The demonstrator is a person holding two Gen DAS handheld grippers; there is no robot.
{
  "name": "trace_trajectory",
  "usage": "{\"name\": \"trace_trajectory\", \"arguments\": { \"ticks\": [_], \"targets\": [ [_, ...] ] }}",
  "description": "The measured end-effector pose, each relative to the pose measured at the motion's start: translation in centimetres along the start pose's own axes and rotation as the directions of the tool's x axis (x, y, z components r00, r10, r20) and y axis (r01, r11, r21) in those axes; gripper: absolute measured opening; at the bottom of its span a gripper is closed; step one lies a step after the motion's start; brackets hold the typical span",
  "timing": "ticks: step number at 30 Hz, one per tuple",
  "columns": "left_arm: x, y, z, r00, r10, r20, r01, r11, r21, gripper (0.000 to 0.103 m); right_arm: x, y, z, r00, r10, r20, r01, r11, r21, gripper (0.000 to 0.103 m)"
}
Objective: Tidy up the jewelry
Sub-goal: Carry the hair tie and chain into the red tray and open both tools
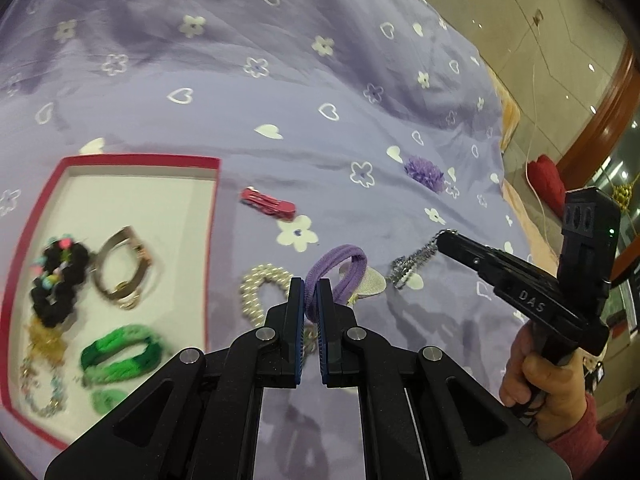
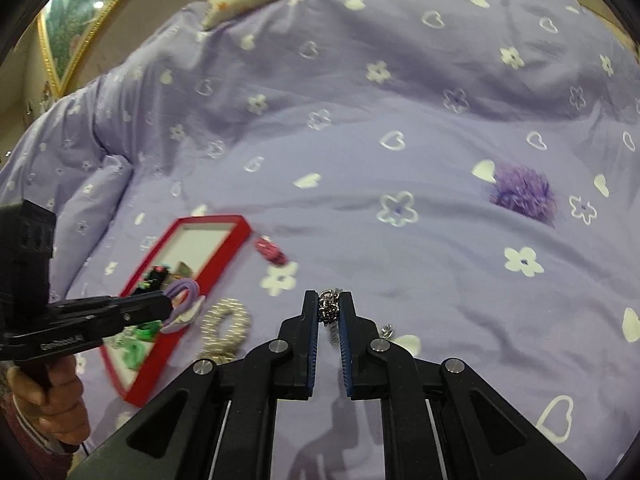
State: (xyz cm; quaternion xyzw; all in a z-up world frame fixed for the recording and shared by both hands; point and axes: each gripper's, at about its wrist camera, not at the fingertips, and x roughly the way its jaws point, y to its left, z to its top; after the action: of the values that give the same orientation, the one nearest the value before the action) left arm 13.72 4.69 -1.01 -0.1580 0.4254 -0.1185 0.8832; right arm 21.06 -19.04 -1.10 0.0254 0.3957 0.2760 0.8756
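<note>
My left gripper (image 1: 309,291) is shut on a purple hair tie (image 1: 340,270), which loops up to the right above the bedspread. In the right wrist view the same tie (image 2: 185,292) hangs from that gripper over the red box (image 2: 230,258). My right gripper (image 2: 329,305) is shut on a silver chain (image 2: 329,309), bunched between its tips; in the left wrist view the chain (image 1: 412,264) dangles from it toward the cover. The red-rimmed white box (image 1: 132,162) at the left holds a black scrunchie (image 1: 60,280), a gold bangle (image 1: 124,268) and green bands (image 1: 120,356).
On the purple flowered bedspread lie a pearl bracelet (image 1: 260,288), a pink hair clip (image 1: 267,203) and a purple pom-pom (image 1: 424,172). The bed's right edge drops to a tiled floor (image 1: 532,40) with a red object (image 1: 546,180). A person's hand (image 1: 548,392) grips the right tool.
</note>
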Motion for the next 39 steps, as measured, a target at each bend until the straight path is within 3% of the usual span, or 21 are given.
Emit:
{"name": "trace_trajectory", "arguments": {
  "ticks": [22, 39],
  "targets": [
    [-9.1, 8.3, -4.5, 0.986, 0.142, 0.090, -0.127, 0.979, -0.158, 0.005, -0.8, 11.2, -0.6, 0.983, 0.184, 0.003, -0.183, 0.979, -0.094, 0.009],
    [-12.3, 14.0, -7.0, 0.968, 0.233, 0.089, -0.202, 0.943, -0.265, 0.005, 0.2, 18.3, -1.5, 0.955, 0.292, -0.046, -0.295, 0.942, -0.162, 0.009]
  ]
}}
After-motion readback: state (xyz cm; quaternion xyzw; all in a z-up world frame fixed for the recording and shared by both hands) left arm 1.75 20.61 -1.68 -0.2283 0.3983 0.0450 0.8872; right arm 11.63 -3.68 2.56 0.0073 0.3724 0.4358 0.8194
